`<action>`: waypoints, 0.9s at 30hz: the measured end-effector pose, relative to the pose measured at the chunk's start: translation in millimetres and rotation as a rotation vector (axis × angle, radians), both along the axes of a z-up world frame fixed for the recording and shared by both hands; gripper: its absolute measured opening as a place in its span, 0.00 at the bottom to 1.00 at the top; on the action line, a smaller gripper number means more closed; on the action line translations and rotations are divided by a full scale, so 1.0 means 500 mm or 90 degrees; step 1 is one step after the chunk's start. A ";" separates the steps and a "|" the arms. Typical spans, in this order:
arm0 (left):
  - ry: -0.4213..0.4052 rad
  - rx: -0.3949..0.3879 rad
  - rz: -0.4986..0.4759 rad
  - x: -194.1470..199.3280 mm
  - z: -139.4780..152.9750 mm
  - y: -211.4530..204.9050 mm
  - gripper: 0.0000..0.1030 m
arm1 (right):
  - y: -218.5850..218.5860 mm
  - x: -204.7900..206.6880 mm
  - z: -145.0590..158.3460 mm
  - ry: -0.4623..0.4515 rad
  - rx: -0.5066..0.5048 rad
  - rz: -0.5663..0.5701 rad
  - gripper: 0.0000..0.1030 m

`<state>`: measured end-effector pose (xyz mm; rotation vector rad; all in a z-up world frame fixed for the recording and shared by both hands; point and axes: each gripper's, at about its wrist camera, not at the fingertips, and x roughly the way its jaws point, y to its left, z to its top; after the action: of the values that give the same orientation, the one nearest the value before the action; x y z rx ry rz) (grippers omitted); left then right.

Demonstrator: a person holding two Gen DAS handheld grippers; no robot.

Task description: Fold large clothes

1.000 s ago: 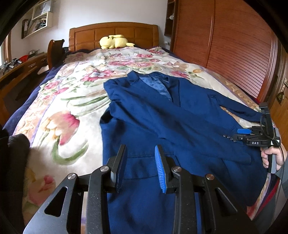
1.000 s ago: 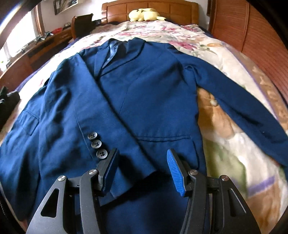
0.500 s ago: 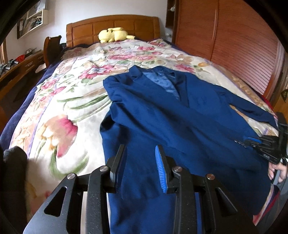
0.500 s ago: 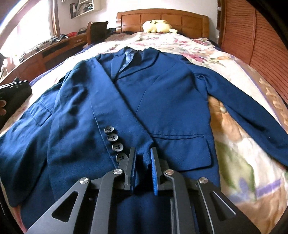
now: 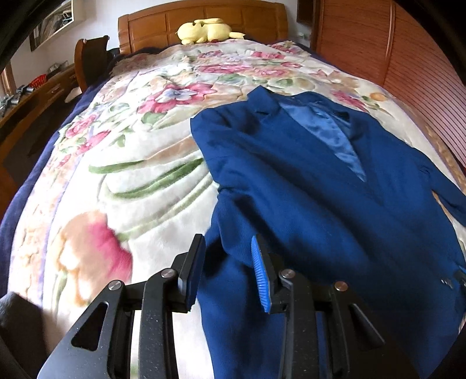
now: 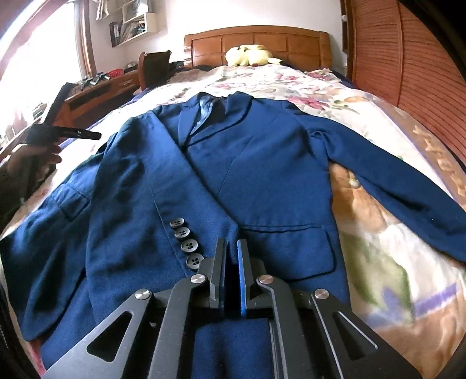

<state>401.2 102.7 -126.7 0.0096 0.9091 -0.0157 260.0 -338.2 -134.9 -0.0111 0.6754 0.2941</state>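
A dark blue suit jacket [image 5: 305, 189] lies face up on the flowered bedspread [image 5: 131, 175], collar toward the headboard. One sleeve is folded across its front, and the cuff buttons [image 6: 186, 242] show by my right gripper [image 6: 232, 247]. That gripper is shut on the blue cloth at the cuff's edge. The other sleeve [image 6: 393, 180] stretches out to the right. My left gripper [image 5: 227, 247] hovers open over the jacket's left edge with nothing pinched. In the right wrist view the left gripper [image 6: 72, 134] is held in a hand at the far left.
A yellow plush toy [image 5: 204, 29] rests by the wooden headboard [image 5: 204, 20]. A slatted wooden wardrobe [image 5: 407, 58] lines the bed's right side. A desk [image 6: 102, 87] and a chair [image 6: 154, 67] stand on the left.
The right jaws have closed from wide apart onto the sleeve cuff. The left gripper has travelled left and up the bed along the jacket's edge, its gap unchanged.
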 end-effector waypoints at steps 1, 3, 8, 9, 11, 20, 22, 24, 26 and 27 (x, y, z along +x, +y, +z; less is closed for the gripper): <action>0.000 -0.003 0.000 0.009 -0.005 0.002 0.33 | 0.002 0.003 0.000 0.003 -0.001 0.000 0.06; -0.005 -0.022 -0.008 0.022 -0.013 0.007 0.33 | 0.005 0.006 -0.002 0.010 -0.006 -0.002 0.06; -0.019 -0.042 -0.022 0.038 -0.027 0.007 0.33 | 0.009 0.014 0.000 0.017 -0.015 -0.015 0.11; -0.018 -0.036 -0.021 0.040 -0.031 0.007 0.33 | 0.010 0.015 0.002 0.018 -0.018 -0.023 0.16; -0.022 -0.034 -0.023 0.038 -0.036 0.008 0.33 | 0.008 0.014 0.012 0.022 -0.028 -0.043 0.26; -0.048 -0.043 -0.046 0.029 -0.051 0.022 0.33 | 0.076 0.139 0.153 -0.003 -0.093 0.015 0.40; -0.047 -0.054 -0.047 0.032 -0.053 0.027 0.33 | 0.116 0.199 0.181 -0.020 -0.096 0.051 0.40; -0.046 -0.069 -0.046 0.033 -0.056 0.034 0.33 | 0.161 0.271 0.193 -0.024 -0.096 0.083 0.40; -0.046 -0.076 -0.043 0.030 -0.057 0.038 0.33 | 0.211 0.351 0.193 -0.015 -0.087 0.113 0.40; -0.046 -0.078 -0.042 0.028 -0.057 0.038 0.33 | 0.240 0.395 0.189 -0.006 -0.083 0.129 0.40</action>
<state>415.3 121.8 -155.1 -0.0728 0.8345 -0.1313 457.7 -218.0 -40.2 -0.2065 0.6836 0.4443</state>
